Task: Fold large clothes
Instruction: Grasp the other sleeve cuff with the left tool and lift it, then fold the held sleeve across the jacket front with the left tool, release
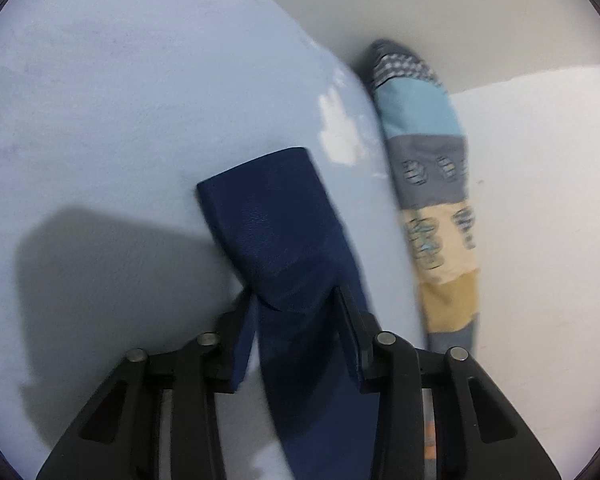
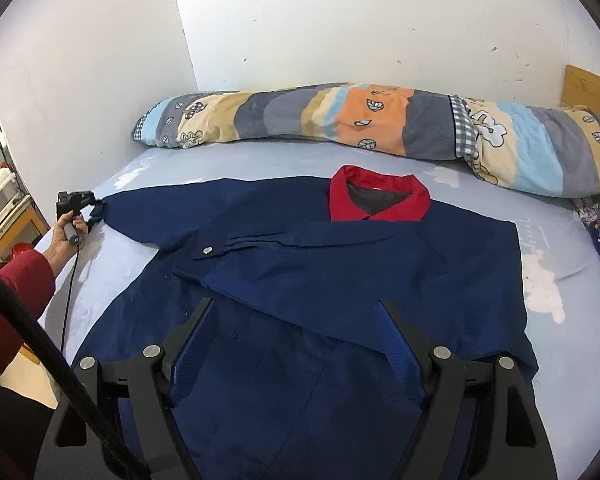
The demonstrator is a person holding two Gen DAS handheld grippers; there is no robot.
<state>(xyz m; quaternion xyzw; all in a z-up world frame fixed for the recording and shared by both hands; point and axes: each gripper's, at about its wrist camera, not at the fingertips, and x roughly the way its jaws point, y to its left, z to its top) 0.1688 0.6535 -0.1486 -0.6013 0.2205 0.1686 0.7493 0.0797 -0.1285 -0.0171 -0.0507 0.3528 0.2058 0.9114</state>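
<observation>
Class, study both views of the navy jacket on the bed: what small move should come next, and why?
Probably lift the sleeve cuff and carry it across the jacket. The left hand-held gripper is shut on the cuff, that sleeve lies stretched out sideways, and the other sleeve is already folded over the chest.

No writing, label, brand, number or sign can be read in either view — nothing legible at all. The only markings are pictures, not text: the patchwork quilt rolled along the wall carries printed leaf outlines, small checked panels and a cloud-like shape, and the same leaf prints show, blurred, on its end in the left wrist view. The navy jacket shows a plain metal snap — its face is too small to tell any marking.
</observation>
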